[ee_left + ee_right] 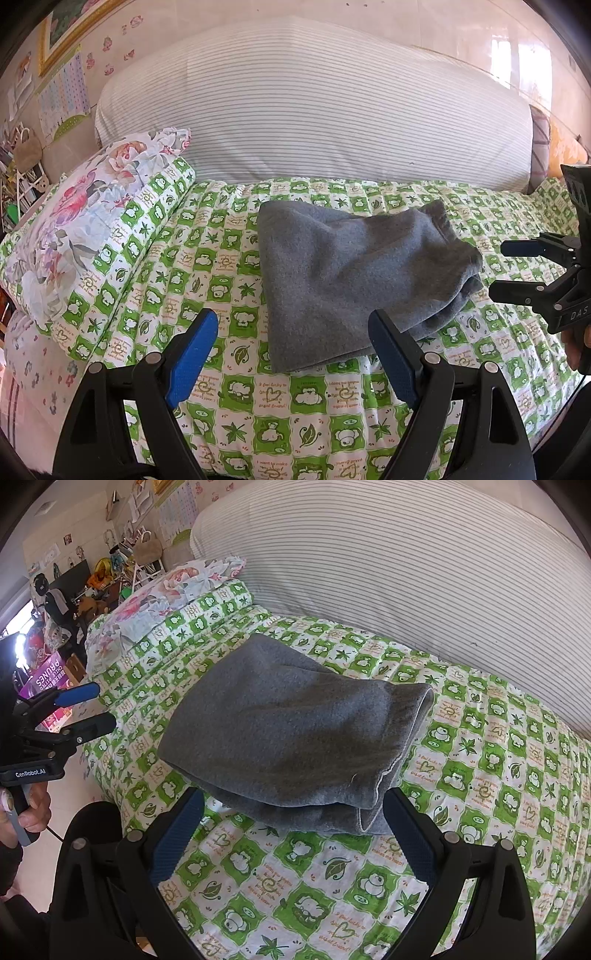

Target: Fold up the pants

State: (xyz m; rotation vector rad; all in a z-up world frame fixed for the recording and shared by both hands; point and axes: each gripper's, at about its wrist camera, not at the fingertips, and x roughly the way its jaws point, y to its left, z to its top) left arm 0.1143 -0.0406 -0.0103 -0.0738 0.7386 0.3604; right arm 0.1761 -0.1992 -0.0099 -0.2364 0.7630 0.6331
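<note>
Grey fleece pants lie folded into a compact stack on the green-and-white patterned bedspread; they also show in the right wrist view. My left gripper is open and empty, hovering just short of the stack's near edge. My right gripper is open and empty, close to the stack's layered open end. Each gripper shows in the other's view: the right one beside the stack's right end, the left one off its left side.
A large striped white cushion runs along the back of the bed. A floral pillow lies at the left end. Cluttered shelves and a purple box stand beyond the bed's left end.
</note>
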